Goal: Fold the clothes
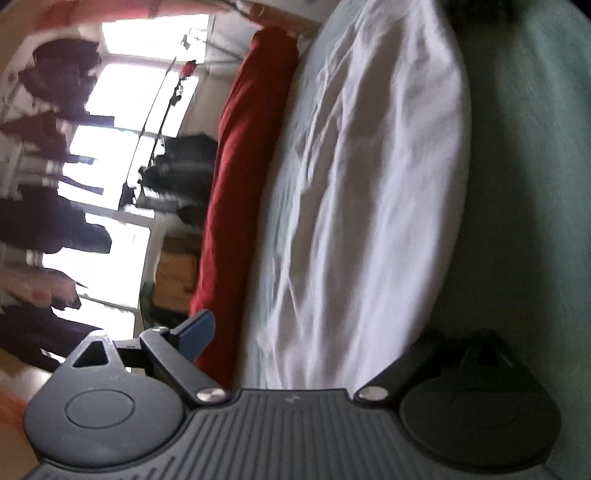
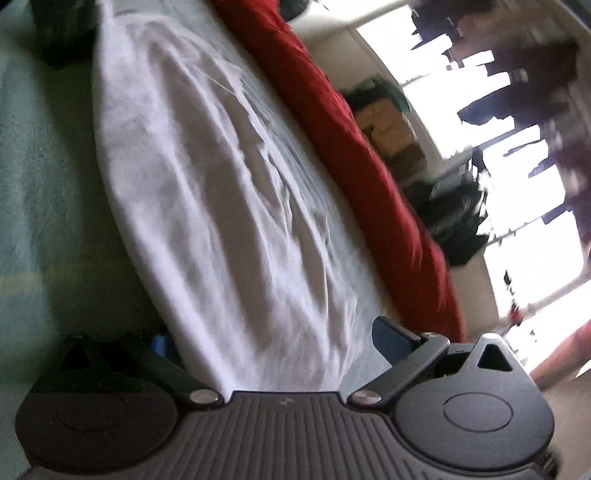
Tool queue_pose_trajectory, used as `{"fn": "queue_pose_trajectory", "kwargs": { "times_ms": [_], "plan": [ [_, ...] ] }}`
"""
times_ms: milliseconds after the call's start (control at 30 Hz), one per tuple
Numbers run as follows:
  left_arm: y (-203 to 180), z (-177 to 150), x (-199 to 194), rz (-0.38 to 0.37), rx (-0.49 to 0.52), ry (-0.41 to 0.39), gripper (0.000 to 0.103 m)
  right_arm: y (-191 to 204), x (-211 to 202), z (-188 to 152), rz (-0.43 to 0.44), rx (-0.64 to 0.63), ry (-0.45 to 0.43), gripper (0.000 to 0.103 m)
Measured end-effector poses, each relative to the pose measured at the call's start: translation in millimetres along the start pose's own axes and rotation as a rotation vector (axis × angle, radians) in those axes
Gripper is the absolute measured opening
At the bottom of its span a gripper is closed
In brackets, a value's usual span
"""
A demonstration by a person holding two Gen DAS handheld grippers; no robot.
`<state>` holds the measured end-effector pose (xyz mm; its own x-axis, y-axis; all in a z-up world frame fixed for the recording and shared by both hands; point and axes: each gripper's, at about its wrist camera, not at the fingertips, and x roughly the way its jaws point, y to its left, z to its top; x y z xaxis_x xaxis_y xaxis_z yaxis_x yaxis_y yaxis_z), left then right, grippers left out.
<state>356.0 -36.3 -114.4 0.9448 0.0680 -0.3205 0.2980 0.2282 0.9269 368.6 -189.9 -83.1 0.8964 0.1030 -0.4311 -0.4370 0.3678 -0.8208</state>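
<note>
A white garment [image 1: 369, 184] lies spread and wrinkled on a pale green surface [image 1: 524, 184]; it also shows in the right wrist view [image 2: 207, 192]. My left gripper [image 1: 314, 343] is open, its jaws wide on either side of the garment's near edge; one blue fingertip [image 1: 197, 332] shows, the other finger is hidden in shadow. My right gripper [image 2: 273, 339] is open too, with the cloth's near edge between its jaws; a blue fingertip [image 2: 388, 338] shows on the right. Both views are rolled sideways and blurred.
A red blanket [image 1: 236, 184] runs along the far side of the garment, also in the right wrist view [image 2: 369, 155]. Beyond it are bright windows [image 1: 122, 92], hanging dark clothes [image 1: 51, 221] and cardboard boxes [image 1: 177, 273]. A dark object [image 2: 59, 29] sits at the garment's far end.
</note>
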Motion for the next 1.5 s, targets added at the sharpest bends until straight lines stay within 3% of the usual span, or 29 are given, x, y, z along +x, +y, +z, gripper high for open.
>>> {"fn": "queue_pose_trajectory", "kwargs": {
  "times_ms": [167,367,567,633,700,733,767,800,833,900,1033,1233,1500],
  "plan": [
    [-1.6,10.4,5.4,0.006,-0.004,-0.029,0.090,5.2,15.5,23.4,0.001,-0.023,-0.036,0.102],
    [5.4,-11.4,1.7,-0.023,-0.105,-0.014,0.091,-3.7,9.0,-5.0,-0.007,0.061,-0.019,0.100],
    [-4.8,5.8,6.0,-0.013,0.035,-0.031,0.085,0.8,22.4,10.5,0.002,-0.012,-0.004,0.095],
    [-9.8,7.6,4.4,-0.024,0.052,-0.035,0.075,2.6,23.2,11.1,0.024,-0.009,-0.008,0.088],
    [-14.8,8.0,3.2,-0.053,0.043,-0.034,0.047,9.2,20.9,10.4,0.042,-0.010,-0.013,0.075],
    [-19.4,8.2,1.9,-0.073,0.044,-0.032,0.036,12.9,19.5,9.9,0.051,-0.011,-0.016,0.059],
    [-25.4,8.8,1.3,-0.088,0.052,-0.030,0.009,20.1,17.6,10.0,0.064,-0.025,-0.017,0.036],
    [-33.8,10.1,2.0,-0.096,0.073,-0.028,0.000,28.3,15.5,10.2,0.079,-0.042,-0.018,0.019],
    [-40.2,10.9,2.3,-0.092,0.086,-0.028,0.000,38.3,15.0,10.7,0.057,-0.058,-0.016,0.009],
    [-35.0,9.9,5.5,-0.102,0.059,-0.029,0.000,49.8,14.0,11.9,0.018,-0.054,-0.007,0.009],
    [-30.2,10.7,10.9,-0.126,0.049,-0.019,0.000,35.5,19.1,14.6,0.085,-0.010,0.002,0.009],
    [-26.2,9.8,11.6,-0.118,0.027,-0.016,0.000,41.1,15.8,14.9,0.071,-0.014,0.006,0.009],
    [-29.1,8.4,3.7,-0.114,0.030,-0.014,0.000,43.4,19.0,22.7,0.072,-0.098,0.044,0.009]
  ]
}}
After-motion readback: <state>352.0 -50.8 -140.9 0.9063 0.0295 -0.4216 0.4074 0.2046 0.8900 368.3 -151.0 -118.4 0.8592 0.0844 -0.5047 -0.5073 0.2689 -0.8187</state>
